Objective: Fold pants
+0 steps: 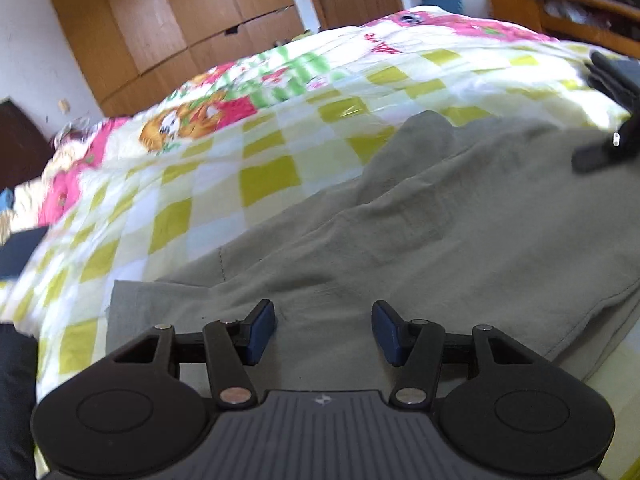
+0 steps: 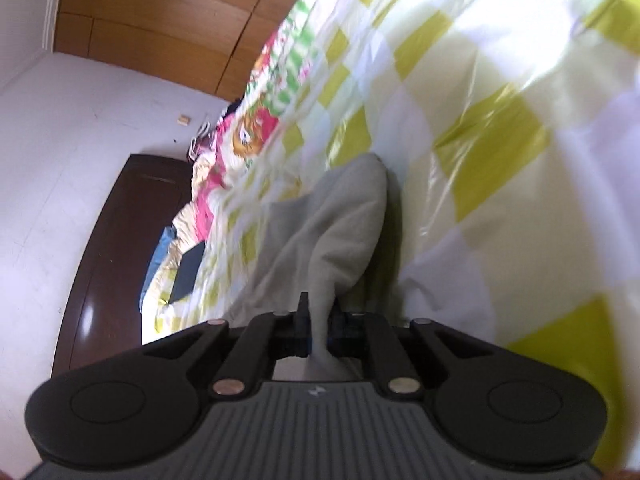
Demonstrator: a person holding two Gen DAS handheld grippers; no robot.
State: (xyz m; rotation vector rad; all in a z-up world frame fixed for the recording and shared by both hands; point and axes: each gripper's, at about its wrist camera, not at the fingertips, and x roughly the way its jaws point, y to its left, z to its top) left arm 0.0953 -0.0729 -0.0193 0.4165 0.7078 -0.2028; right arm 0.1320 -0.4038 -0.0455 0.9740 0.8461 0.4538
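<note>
Pants [image 1: 440,232]: grey-green soft woven cloth, wrinkled, lying on glossy checked quilt [image 1: 224,184], long axis running 7 to 2 o'clock
Left gripper [image 1: 323,330]: hovering, jaws parted, empty
Right gripper [image 2: 319,330]: pinching a cloth fold

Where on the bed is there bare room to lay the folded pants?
Free: the checkered bedspread between the grey pants and the cartoon print toward the wardrobe. Crowded: the near side, where the pants spread under the open left gripper and the right gripper pinches a fold.
</note>
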